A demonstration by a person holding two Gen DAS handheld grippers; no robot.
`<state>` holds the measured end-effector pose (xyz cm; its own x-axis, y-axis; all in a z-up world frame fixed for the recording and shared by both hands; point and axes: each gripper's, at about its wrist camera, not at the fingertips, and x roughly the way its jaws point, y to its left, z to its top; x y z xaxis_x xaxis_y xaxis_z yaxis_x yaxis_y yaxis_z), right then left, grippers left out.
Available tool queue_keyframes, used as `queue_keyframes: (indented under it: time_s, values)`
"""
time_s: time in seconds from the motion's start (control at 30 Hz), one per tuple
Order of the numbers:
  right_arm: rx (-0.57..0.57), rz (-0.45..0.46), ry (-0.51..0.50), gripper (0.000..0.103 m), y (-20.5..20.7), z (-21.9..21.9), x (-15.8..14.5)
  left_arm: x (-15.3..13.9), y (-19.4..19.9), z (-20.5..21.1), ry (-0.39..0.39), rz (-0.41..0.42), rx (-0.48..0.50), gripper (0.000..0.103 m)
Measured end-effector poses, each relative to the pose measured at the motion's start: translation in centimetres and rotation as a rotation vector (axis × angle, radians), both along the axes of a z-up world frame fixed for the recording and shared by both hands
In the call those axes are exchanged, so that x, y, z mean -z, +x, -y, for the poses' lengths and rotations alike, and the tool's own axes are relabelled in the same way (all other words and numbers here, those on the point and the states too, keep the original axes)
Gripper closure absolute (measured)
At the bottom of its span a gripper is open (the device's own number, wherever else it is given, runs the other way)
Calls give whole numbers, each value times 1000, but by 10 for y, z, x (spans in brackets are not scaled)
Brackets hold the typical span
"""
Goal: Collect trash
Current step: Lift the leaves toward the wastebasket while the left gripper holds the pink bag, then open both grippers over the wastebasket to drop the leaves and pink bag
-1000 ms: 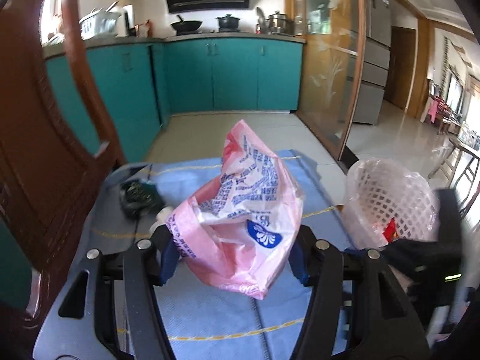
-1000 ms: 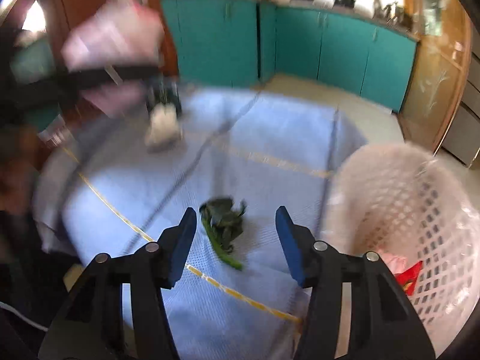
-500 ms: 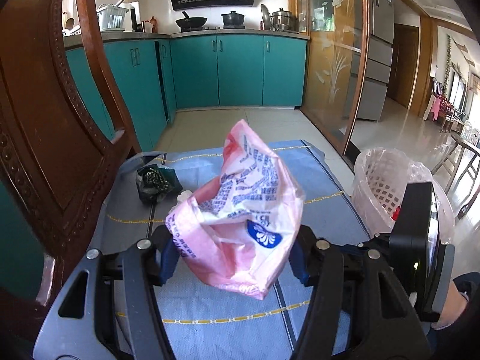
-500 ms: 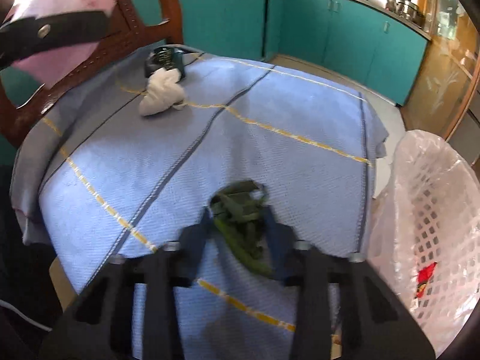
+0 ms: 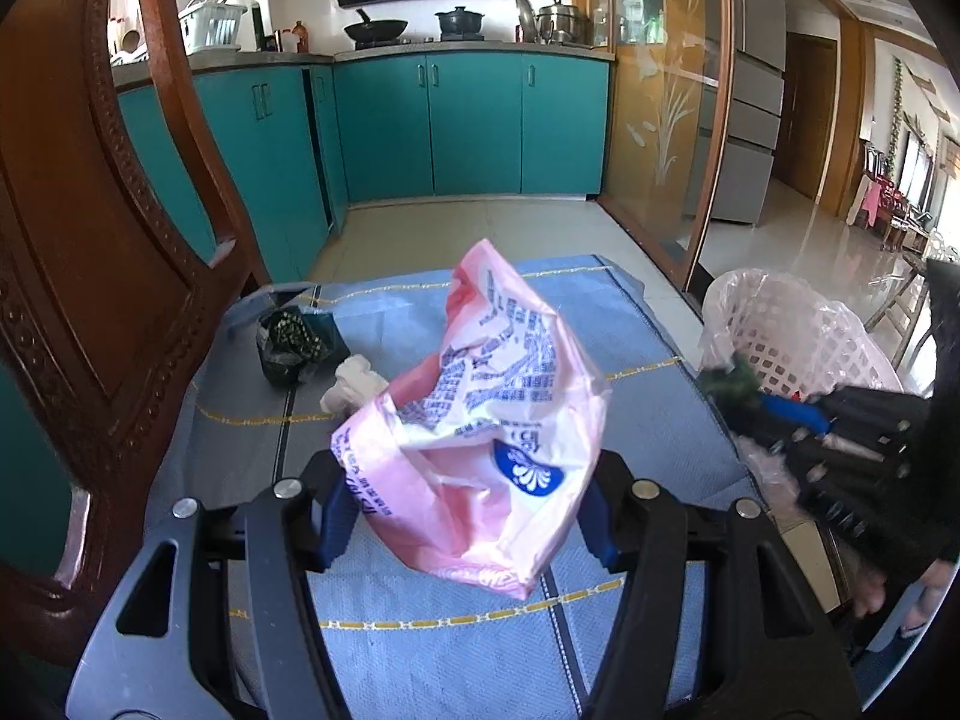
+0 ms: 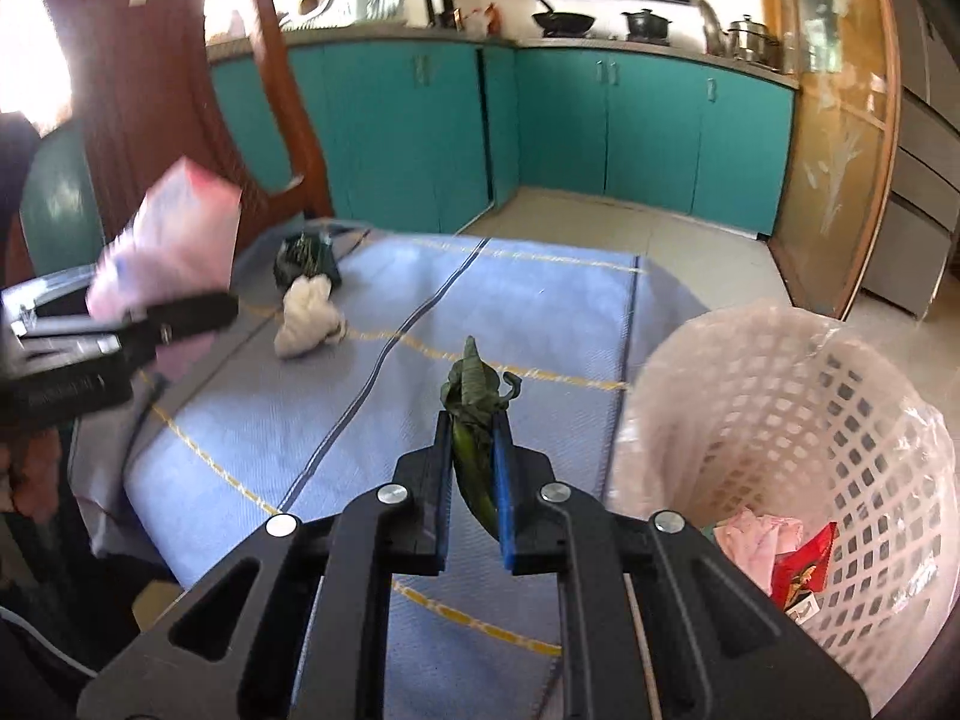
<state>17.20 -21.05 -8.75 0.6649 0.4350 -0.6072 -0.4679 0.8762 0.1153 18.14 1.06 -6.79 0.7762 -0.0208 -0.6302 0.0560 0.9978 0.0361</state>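
The right gripper [image 6: 474,462] is clamping a limp green leaf scrap [image 6: 477,396], its jaws nearly together with the stalk pinched between the blue pads and the crumpled blade poking up past the tips; the scrap is clear of the blue tablecloth [image 6: 528,300], and the lined white mesh basket [image 6: 798,420] is standing at about three o'clock from it. The left gripper [image 5: 465,498] is holding a pink printed plastic bag [image 5: 486,420] at a middling width, the pads pressing into the bag's crumpled sides while most of the film is billowing above and ahead of the fingers. Both things look very light and soft: the leaf will likely be floppy and perhaps damp, so gripping the thicker stalk, as now, seems safer than the thin blade, which could tear or slip. The bag is slick film that springs back, so it is best taken where it is bunched thickest. Still lying on the cloth, at roughly eleven o'clock from the left gripper in its own view, are a crumpled white tissue [image 5: 354,384] and, just beyond it and touching or nearly so, a dark green wrapper [image 5: 294,342] near a wooden chair back [image 5: 102,276]. The tissue should compress easily under a pinch across its middle; the wrapper looks crinkly and stiffer. Some pink and red rubbish [image 6: 780,552] is already sitting in the basket.
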Motion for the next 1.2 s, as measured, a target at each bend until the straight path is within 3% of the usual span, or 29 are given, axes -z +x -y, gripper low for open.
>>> queue_keyframes:
  time_s: [0.27, 0.5, 0.93, 1.2]
  values:
    - [88, 87, 1, 90, -11, 25, -24, 11, -3, 6, -4, -36, 11, 43]
    - [214, 186, -19, 90, -22, 74, -48, 13, -8, 22, 12, -40, 50, 43]
    - [426, 172, 78, 90, -28, 146, -50, -1, 1, 75, 10, -19, 186, 43]
    - [481, 106, 111, 90, -27, 163, -42, -20, 24, 127, -94, -29, 370, 43]
